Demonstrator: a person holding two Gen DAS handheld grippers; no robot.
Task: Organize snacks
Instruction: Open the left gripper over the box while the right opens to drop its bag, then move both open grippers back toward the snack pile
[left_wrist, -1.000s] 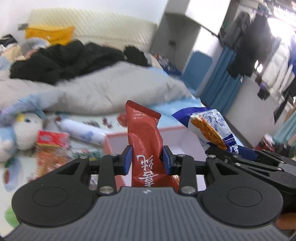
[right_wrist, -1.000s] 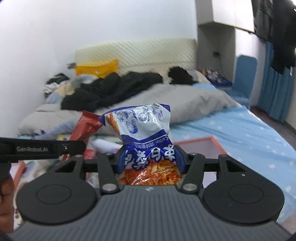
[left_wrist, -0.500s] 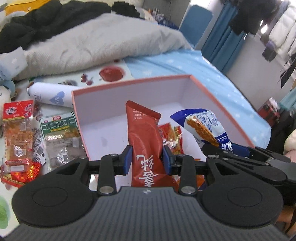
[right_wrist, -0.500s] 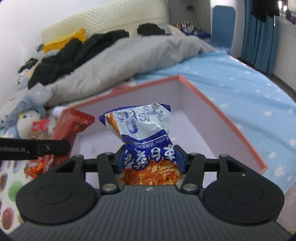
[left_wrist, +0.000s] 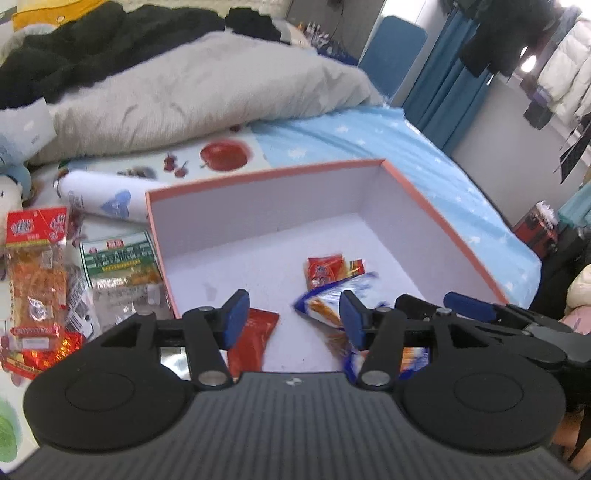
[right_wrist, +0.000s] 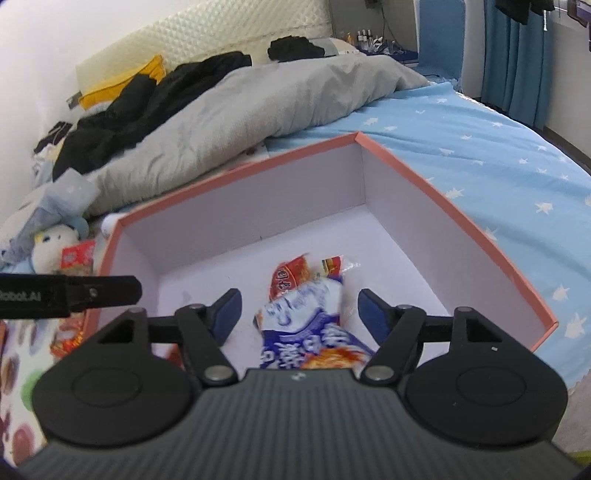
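My left tongs (left_wrist: 291, 314) are spread wide with nothing between the blue pads, poised over the near edge of the box (left_wrist: 266, 173). Below them the red pack (left_wrist: 251, 343) lies on the box floor, its top end showing between the fingers. My right tongs (right_wrist: 297, 314) are also spread apart, holding nothing; the blue bag (right_wrist: 310, 332) sits loose between them inside the box, not touched by either pad as far as I can see. Just beyond it lies a small red packet (right_wrist: 291, 280), partly under the bag's top edge. The box rests on the bed, on a fruit-print sheet (left_wrist: 221, 155). Outside its left wall I see more snacks: a green-label pack (left_wrist: 118, 266), an orange pack (left_wrist: 35, 273) and a white bottle (left_wrist: 99, 195) lying on its side. A grey duvet (left_wrist: 207, 85) is heaped behind.
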